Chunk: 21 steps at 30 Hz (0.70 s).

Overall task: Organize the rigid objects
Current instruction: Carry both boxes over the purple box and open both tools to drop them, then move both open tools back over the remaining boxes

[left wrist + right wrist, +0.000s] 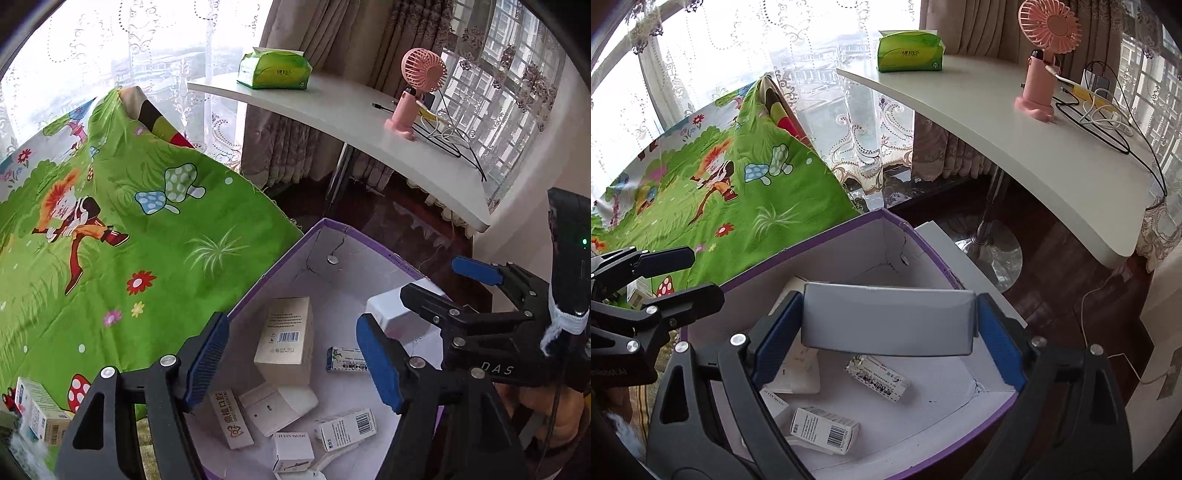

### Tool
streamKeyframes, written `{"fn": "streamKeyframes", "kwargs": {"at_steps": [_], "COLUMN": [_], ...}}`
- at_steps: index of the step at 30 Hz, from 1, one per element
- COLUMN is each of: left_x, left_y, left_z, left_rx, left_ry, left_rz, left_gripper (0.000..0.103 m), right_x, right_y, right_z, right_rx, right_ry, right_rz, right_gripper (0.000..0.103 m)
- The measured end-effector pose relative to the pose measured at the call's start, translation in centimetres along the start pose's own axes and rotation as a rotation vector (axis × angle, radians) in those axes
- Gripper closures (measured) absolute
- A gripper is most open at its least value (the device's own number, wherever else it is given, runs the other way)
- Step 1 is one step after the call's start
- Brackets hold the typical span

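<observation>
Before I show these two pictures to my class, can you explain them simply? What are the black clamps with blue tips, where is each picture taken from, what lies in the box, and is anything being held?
The clamps are hand-held grippers, one in each of a person's hands, each carrying a camera that looks along its two fingers. One picture comes from the left gripper, the other from the right gripper. Both hang over a purple-edged cardboard box beside a green cartoon cloth. Several small packages lie inside, such as a tall beige carton and a barcode box. The right gripper clamps a white flat box between its blue pads. The left one stands open, holding nothing. Another small carton waits on the cloth. Behind, a white table carries a pink fan and a tissue pack.
</observation>
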<state>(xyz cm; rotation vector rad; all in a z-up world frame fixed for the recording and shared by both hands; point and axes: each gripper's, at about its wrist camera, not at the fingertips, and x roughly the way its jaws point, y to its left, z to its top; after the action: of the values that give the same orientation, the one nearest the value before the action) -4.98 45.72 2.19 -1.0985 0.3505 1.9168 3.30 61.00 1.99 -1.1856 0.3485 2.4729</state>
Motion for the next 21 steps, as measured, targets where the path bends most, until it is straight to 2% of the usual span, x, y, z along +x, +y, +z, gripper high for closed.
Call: {"fn": "streamKeyframes", "kwargs": {"at_steps": [5, 9, 15, 21], "left_x": [-1.5, -3.3, -6.2, -9.0], "left_y": [1.1, 1.5, 2.6, 3.5], "left_z": [-0.9, -1.9, -3.7, -5.7], "left_rx": [-0.040, -0.034, -0.061, -0.060], "left_ry": [-0.053, -0.100, -0.116, -0.154], "left_rz": [0.000, -0.006, -0.054, -0.012], "left_gripper": [0.031, 0.031, 0.031, 0.031], "right_x": [-0.1, -0.6, -2.0, -3.3], "right_y": [-0.4, 0.0, 1.1, 3.1], "right_z": [-0.7, -1.3, -1.7, -1.8], "right_rx": [0.022, 0.013, 0.004, -0.028], "right_ry": [0.012, 0.017, 0.005, -0.008], "right_rz": [0.012, 0.023, 0.045, 0.070], "right_gripper": [0.010, 0.010, 0.010, 0.010]}}
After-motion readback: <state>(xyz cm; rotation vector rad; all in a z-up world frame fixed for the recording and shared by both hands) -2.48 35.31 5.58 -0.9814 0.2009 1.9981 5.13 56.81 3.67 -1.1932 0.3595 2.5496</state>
